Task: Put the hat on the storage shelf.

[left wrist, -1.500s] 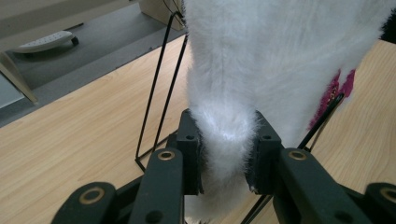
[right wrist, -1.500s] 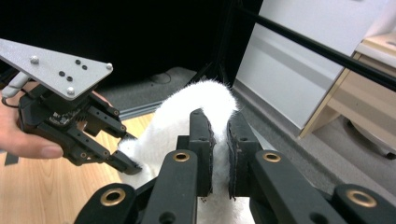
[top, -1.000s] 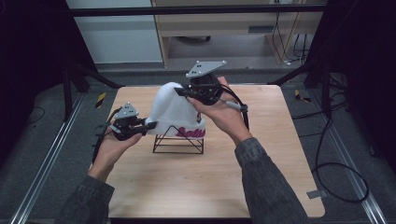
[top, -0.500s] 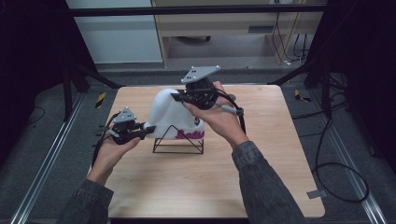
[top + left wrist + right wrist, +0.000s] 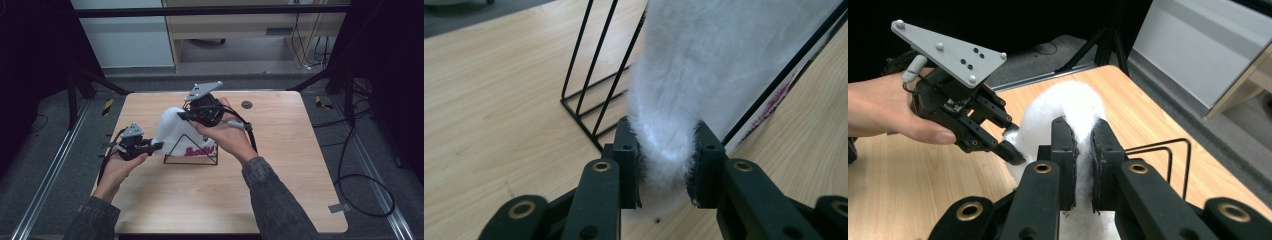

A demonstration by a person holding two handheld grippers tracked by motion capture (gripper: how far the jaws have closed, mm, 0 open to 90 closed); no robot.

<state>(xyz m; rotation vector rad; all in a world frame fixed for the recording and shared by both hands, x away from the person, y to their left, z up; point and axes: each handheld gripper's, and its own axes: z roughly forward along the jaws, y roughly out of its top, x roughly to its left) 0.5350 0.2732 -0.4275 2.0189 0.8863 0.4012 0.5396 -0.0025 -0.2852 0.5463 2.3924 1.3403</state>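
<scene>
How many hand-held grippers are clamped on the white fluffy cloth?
2. The left hand-held gripper pinches the lower left edge of the white fluffy cloth, beside the black wire rack. The right hand-held gripper pinches its top.

High view: fixed overhead, facing forward and down, whole table point(image 5: 280, 200) at distance. Both gripper views: close, along own jaws. All three share white fleece point(image 5: 170, 127) point(image 5: 704, 65) point(image 5: 1068, 110) on wire rack point(image 5: 192, 160) point(image 5: 594, 80) point(image 5: 1168, 150).
</scene>
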